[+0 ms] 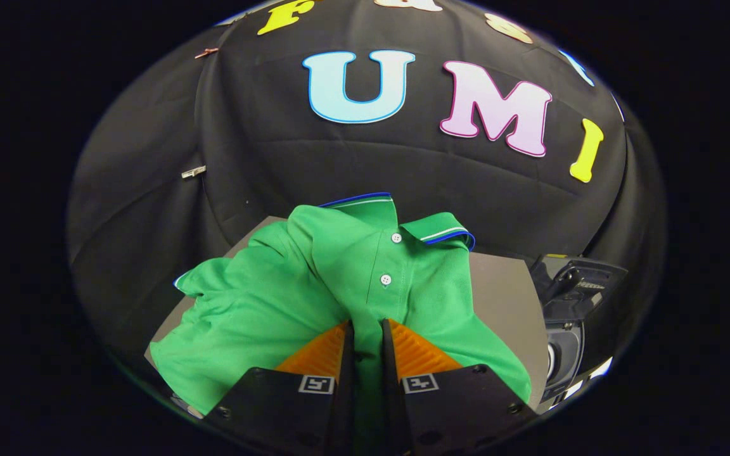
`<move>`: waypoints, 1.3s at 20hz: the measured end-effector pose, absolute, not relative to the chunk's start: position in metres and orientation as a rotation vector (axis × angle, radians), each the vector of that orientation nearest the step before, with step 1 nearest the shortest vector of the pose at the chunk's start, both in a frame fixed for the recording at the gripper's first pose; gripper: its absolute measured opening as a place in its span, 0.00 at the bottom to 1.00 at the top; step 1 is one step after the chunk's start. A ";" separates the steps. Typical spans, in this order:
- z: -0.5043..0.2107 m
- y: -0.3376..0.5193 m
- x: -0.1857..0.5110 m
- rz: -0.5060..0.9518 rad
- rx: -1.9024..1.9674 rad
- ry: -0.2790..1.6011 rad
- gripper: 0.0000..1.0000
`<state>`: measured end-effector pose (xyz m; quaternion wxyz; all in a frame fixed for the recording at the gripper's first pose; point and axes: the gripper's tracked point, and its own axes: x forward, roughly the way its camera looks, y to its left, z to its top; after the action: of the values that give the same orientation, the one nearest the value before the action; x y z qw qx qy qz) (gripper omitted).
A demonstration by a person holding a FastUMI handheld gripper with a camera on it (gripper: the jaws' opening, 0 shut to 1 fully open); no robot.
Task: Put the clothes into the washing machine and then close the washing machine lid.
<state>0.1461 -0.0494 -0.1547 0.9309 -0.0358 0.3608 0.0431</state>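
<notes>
**Shirt pinched, washer to the right**

A loose sleeve (197,285) trails left on the table (504,297). The gripper (367,335) is nearly closed, both fingers pinching the shirt (339,278) below its placket. Lift high so nothing drags toward the washer (571,316).

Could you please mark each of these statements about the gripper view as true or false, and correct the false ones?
1. The gripper is shut on the green polo shirt, with a fold of cloth pinched between its fingers. True.
2. The shirt is red. False: it is green, with a collar trimmed in white and blue.
3. Two white buttons show on the shirt's placket just ahead of the fingers. True.
4. The shirt is already inside the washing machine. False: it lies spread over a grey table.
5. A dark machine stands beside the table, off to the right of the fingers. True.
</notes>
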 end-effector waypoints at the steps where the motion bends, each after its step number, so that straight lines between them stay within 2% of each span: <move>1: -0.154 -0.050 0.146 0.092 -0.022 0.739 0.24; 4: -0.151 -0.056 0.145 0.037 0.158 0.788 0.24; 11: -0.143 -0.057 0.150 0.095 0.118 0.808 0.24; 13: -0.140 -0.064 0.149 0.077 0.136 0.816 0.05; 18: -0.116 -0.060 0.147 0.116 0.191 0.801 0.05; 26: -0.037 -0.067 0.158 0.217 0.227 0.698 0.05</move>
<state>0.1576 -0.0666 -0.0375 0.9278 0.1105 0.3404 0.1057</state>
